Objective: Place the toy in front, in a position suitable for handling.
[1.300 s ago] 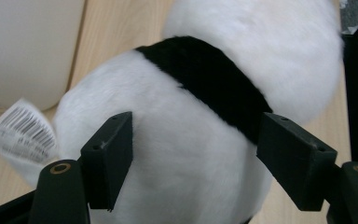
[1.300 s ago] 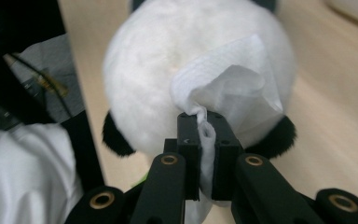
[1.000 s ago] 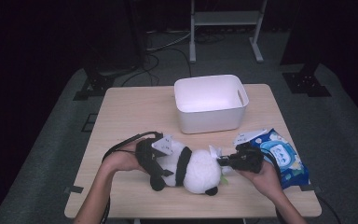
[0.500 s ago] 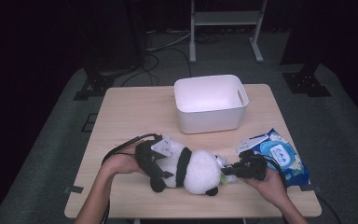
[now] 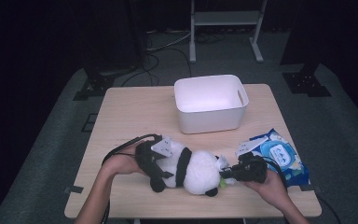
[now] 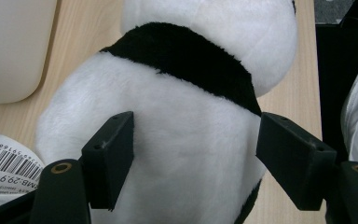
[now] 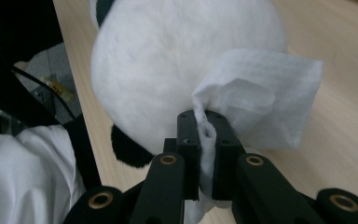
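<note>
Right now my left gripper (image 6: 191,154) has its fingers (image 6: 109,156) spread wide, one on each side of the panda plush (image 5: 191,169), around its white back just below the black band. Can't tell if the pads actually press the fur. Paper tag w/ barcode (image 6: 7,163) sits just outside my left-hand finger, and the white bin (image 5: 210,103) is beyond that, well apart.

My right gripper (image 7: 207,135) is clamped tight on a white wipe (image 7: 261,105); the loose part of the wipe fans out past my fingertips and lies against the plush's white head. From the high view the plush lies on its side on the table (image 5: 130,112) btw both grippers. Blue wipes pack (image 5: 279,156) rests just behind my right gripper.
</note>
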`<state>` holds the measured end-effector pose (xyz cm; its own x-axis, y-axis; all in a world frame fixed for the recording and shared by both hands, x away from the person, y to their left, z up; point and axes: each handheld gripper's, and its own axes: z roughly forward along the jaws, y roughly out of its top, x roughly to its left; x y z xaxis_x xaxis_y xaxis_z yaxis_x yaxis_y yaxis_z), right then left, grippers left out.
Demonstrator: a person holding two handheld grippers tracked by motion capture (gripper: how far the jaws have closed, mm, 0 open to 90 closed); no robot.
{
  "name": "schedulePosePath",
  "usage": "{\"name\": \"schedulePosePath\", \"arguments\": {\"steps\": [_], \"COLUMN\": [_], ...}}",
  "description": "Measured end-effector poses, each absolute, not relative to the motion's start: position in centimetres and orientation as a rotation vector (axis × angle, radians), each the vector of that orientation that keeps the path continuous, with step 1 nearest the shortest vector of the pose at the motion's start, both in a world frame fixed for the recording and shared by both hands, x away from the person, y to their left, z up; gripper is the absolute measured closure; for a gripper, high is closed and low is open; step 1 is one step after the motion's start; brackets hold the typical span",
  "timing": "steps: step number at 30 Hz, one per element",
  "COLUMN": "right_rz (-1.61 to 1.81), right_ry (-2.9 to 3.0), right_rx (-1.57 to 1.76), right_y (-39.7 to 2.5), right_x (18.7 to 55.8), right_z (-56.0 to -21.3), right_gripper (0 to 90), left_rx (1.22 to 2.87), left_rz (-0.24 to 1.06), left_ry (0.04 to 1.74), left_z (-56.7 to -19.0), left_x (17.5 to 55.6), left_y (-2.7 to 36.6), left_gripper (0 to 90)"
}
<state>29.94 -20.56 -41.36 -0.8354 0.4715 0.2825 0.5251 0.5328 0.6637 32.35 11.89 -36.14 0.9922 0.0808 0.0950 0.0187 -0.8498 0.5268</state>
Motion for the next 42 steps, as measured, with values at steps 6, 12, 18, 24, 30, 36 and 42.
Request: {"name": "schedulePosePath", "arguments": {"steps": [6,12,18,24,30,36,42], "right_rz": [-1.196,-1.156,-1.135,-1.112,-1.063,-1.036,-1.010], "right_ry": [-2.701,-2.707,-2.726,-2.736,-2.778,-2.786,-2.800], "right_rx": [-0.859,-0.841,-0.838,-0.837,-0.880,-0.963,-1.017], "right_y": [-20.8,-20.3,-20.5,-20.6,-21.6,-23.6,-24.8], "right_x": [29.8,29.8,29.9,30.0,30.2,30.4,30.4], "right_z": [-41.3,-41.6,-41.3,-41.4,-41.4,-41.7,-41.9], "right_gripper": [84.0,84.0,83.9,83.9,83.8,83.6,83.1], "left_rx": [2.585,2.581,2.582,2.575,2.564,2.565,2.561], "left_rz": [0.157,0.156,0.161,0.161,0.167,0.167,0.163], "left_ry": [0.072,0.070,0.072,0.069,0.074,0.078,0.086], "left_z": [-36.2,-36.3,-36.3,-36.3,-36.4,-36.4,-36.4], "left_x": [32.4,32.4,32.3,32.4,32.3,32.3,32.3], "left_y": [11.9,11.9,11.9,12.0,12.0,12.0,12.0], "left_gripper": [27.0,27.0,27.0,27.0,27.0,26.9,26.9]}}
